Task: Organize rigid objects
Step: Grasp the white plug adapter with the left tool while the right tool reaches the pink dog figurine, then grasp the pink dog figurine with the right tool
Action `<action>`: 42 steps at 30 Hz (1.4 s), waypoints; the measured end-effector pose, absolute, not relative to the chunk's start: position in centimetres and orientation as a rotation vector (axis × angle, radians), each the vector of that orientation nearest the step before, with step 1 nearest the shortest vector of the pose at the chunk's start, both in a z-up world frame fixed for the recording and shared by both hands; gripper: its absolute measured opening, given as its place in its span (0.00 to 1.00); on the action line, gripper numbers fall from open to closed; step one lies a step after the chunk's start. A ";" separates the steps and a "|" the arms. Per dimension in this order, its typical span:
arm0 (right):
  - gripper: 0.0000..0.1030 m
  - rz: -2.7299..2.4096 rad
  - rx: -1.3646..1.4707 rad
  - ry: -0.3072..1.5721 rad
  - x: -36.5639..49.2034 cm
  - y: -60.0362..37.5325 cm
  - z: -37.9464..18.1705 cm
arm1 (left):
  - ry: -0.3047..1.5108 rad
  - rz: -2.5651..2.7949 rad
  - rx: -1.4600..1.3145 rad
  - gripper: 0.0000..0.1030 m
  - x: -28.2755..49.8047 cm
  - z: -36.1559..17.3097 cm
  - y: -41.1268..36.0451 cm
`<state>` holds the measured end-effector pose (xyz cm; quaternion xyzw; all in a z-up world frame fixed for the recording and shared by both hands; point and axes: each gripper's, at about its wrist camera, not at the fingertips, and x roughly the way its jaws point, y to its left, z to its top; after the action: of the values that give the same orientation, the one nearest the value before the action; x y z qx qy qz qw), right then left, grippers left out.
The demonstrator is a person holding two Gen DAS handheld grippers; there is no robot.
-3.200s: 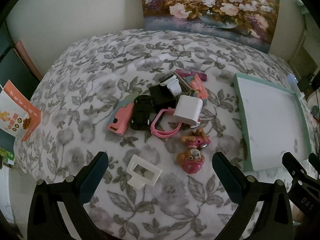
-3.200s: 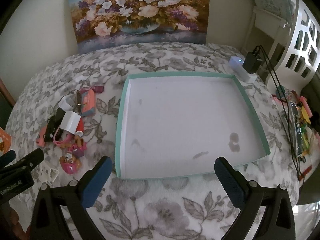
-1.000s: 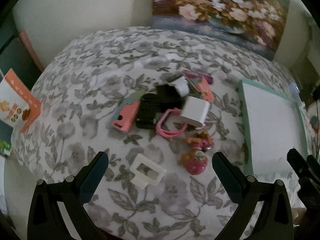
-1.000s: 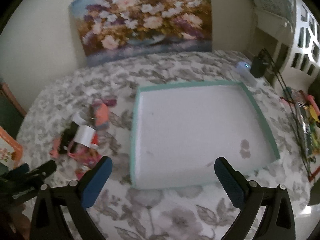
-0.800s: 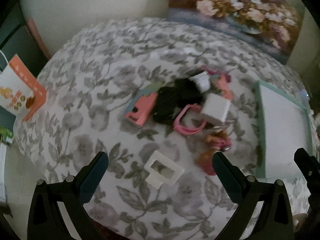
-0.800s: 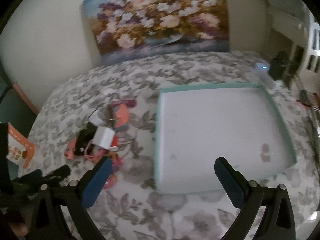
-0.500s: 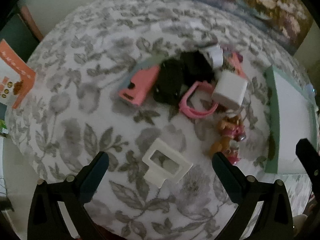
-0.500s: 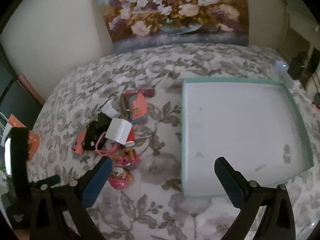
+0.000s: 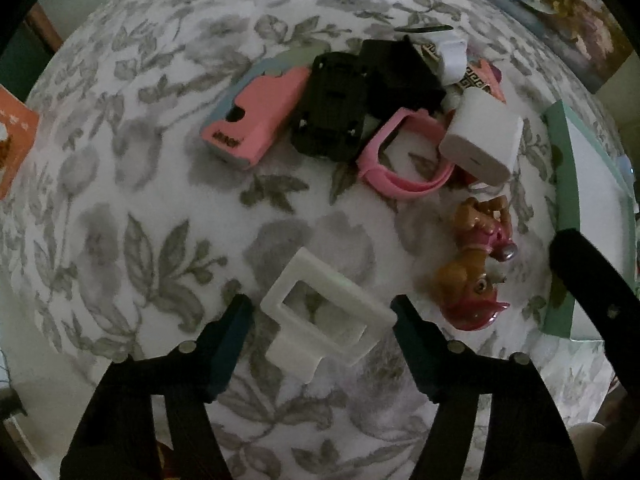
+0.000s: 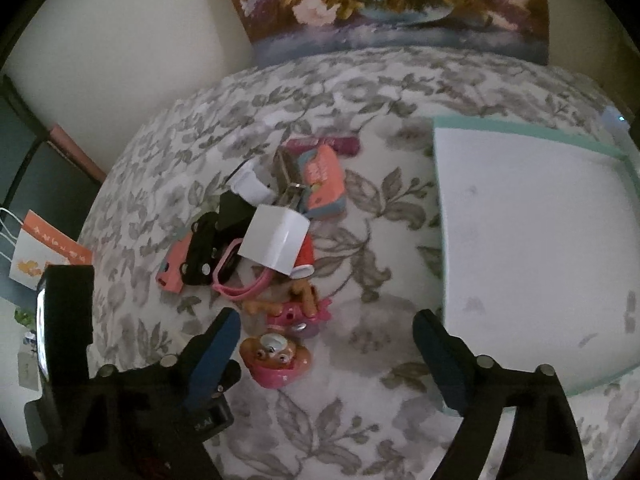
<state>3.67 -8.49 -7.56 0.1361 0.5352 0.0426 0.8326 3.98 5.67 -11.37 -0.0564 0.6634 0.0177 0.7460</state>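
The left gripper (image 9: 322,322) pointed almost straight down at the flowered cloth (image 9: 160,208). Its jaws had just been closing, and the white frame (image 9: 326,322) lay flat between them. The left finger (image 9: 230,344) stood just off the frame's left corner and the right finger (image 9: 414,342) just off its right corner; neither pad pressed on it, so the fingers were spread around the frame, not pinching. Bare cloth stretched left of the frame, out to an orange card (image 9: 14,140) at the table's far left edge.

Beyond the frame sat the pile: a pink case (image 9: 256,120), a black car (image 9: 334,110) touching it, a pink band (image 9: 400,160), and a white block (image 9: 482,140) resting on the band. Right of the frame lay two dog toys (image 9: 478,264), and past them the teal rim of the tray (image 9: 562,216), near the cloth's right side.

The right gripper (image 10: 326,348) tilted steeply downward, hovering by the nearer dog toy (image 10: 276,360). Its jaws had also just been closing, yet stood wide; the toy lay just inside the left finger (image 10: 214,350), while the right finger (image 10: 438,354) stood well apart from it, near the tray's (image 10: 532,132) near corner. Nothing was gripped. Open cloth lay between the pile and the tray.
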 end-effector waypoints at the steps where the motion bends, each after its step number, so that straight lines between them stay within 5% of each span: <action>1: 0.84 0.096 0.289 1.142 3.8 -8.3 -7.8 | 1.448 0.041 -0.125 0.63 4.0 -11.5 5.9; 26: 0.62 0.128 0.130 1.244 4.9 -3.3 -11.9 | 1.387 0.180 -0.221 0.58 4.1 -13.6 13.3; 33: 0.44 0.091 0.014 1.230 4.8 -2.2 -12.0 | 1.389 0.183 -0.190 0.58 3.9 -13.0 12.1; 42: 0.43 0.105 0.126 1.232 4.1 -4.7 -11.2 | 1.379 0.172 -0.208 0.58 3.6 -12.6 11.9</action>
<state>4.12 -4.70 -11.20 0.0591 0.5772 0.0491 0.8130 3.61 11.94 -12.56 -0.0958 0.6342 0.0790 0.7632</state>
